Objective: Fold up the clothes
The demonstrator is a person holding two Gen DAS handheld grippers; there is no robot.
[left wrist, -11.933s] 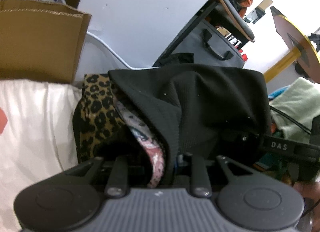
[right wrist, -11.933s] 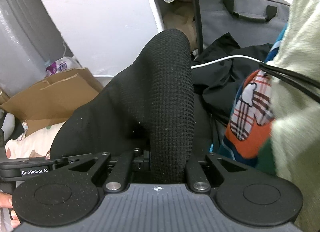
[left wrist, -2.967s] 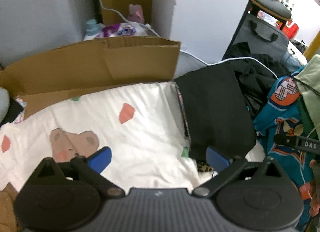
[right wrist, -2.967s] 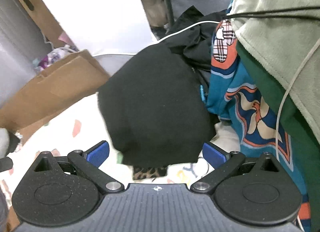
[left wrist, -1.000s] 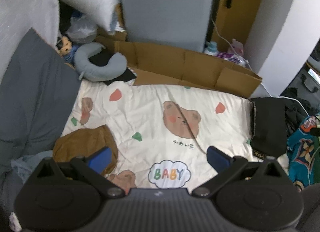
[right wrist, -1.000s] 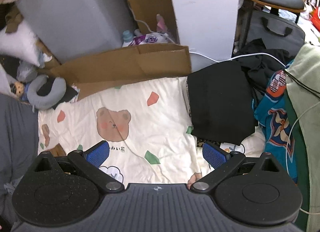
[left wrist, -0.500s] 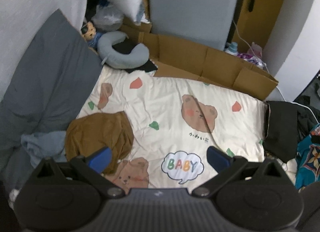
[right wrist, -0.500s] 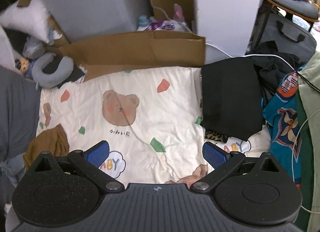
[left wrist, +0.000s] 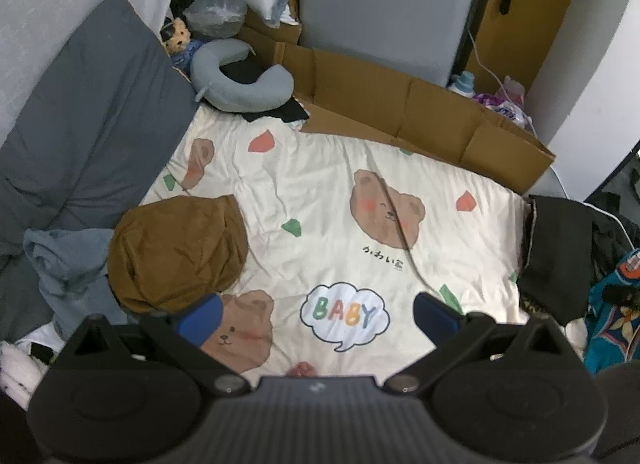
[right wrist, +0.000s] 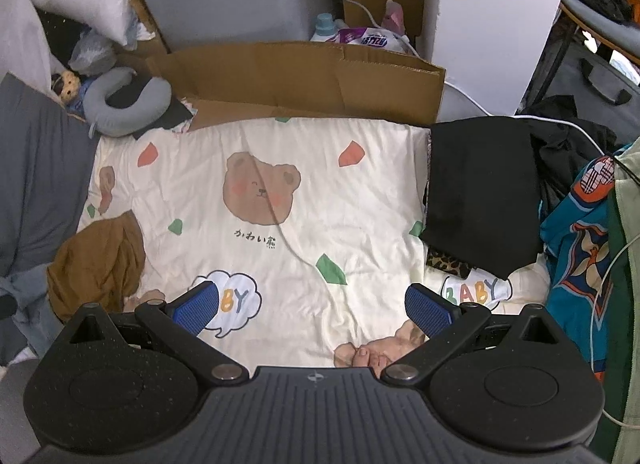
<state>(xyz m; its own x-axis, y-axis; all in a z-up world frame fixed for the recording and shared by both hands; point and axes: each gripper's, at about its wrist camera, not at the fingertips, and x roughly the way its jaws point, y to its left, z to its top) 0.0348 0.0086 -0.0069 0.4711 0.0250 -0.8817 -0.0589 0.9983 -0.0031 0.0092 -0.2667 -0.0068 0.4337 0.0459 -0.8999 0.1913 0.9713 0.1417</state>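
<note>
With the left claw (left wrist: 316, 316) and right claw (right wrist: 312, 310) both spread empty above the bear-print bedsheet (left wrist: 336, 223), the crumpled brown garment (left wrist: 176, 252), just ahead-left of the left claw, looks soft and limp, best pinched at an edge.

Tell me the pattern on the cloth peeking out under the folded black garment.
Leopard print, clearest in the right wrist view.

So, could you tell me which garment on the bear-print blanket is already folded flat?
The black knit garment at the blanket's right edge; the brown one lies crumpled.
</note>
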